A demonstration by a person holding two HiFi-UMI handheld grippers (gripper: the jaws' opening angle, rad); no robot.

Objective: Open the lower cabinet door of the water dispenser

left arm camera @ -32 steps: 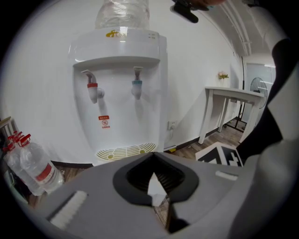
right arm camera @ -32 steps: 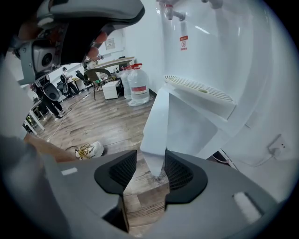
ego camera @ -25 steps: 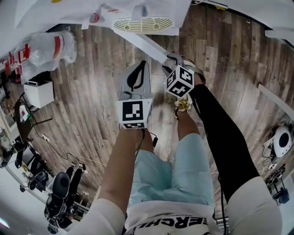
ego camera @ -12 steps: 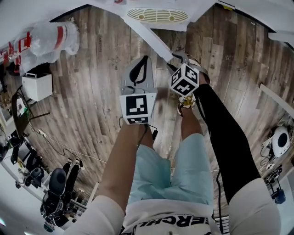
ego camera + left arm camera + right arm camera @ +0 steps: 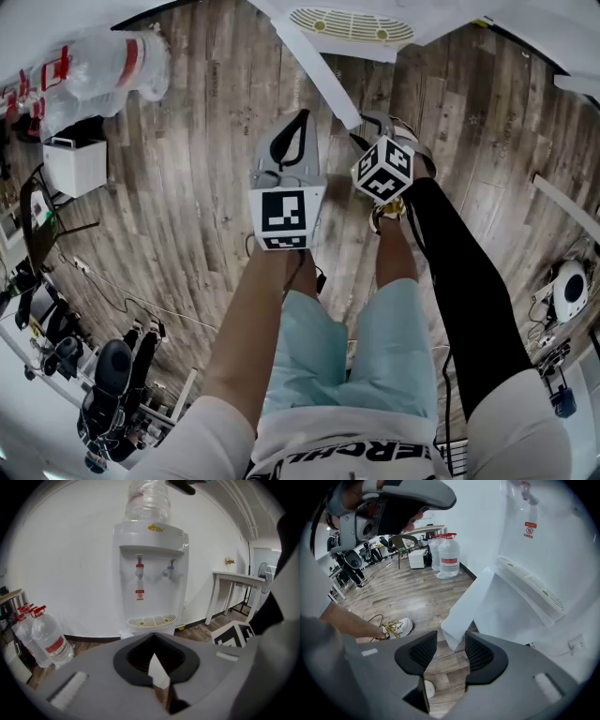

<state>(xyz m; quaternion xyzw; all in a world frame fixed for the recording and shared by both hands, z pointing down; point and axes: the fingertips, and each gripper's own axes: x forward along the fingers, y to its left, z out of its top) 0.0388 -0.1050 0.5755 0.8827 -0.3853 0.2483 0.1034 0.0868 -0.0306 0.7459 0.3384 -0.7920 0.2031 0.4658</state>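
- Both grippers have pulled back a little from the drip tray [image 5: 352, 23] since a second ago. The lower cabinet door [image 5: 314, 70] stands swung out on the same slant as before.
- Right gripper [image 5: 451, 639]: the jaws stand apart with nothing clamped. The door's free lower corner lies just ahead of the pad tips, in line with the gap, and appears not to touch either pad.
- Left gripper [image 5: 152, 637]: the jaws meet at the tips, leaving a hollow behind them. A white sliver and some floor show through it, and nothing is held. The water dispenser [image 5: 150, 573] stands straight ahead of these jaws and well apart.
- Judged from how the door hangs, the opening looks largely done.
- Risk: the corner sits close to the right pads, so a sideways drift could knock the door and swing it back towards the cabinet.
- Risk: closing on that thin corner rather than the flat edge could let it slip out. A hard pull might rock the dispenser and the big bottle [image 5: 146, 501] on top.
- A shoe [image 5: 398, 627] and a cable lie left of the right jaws and could trip a step back.
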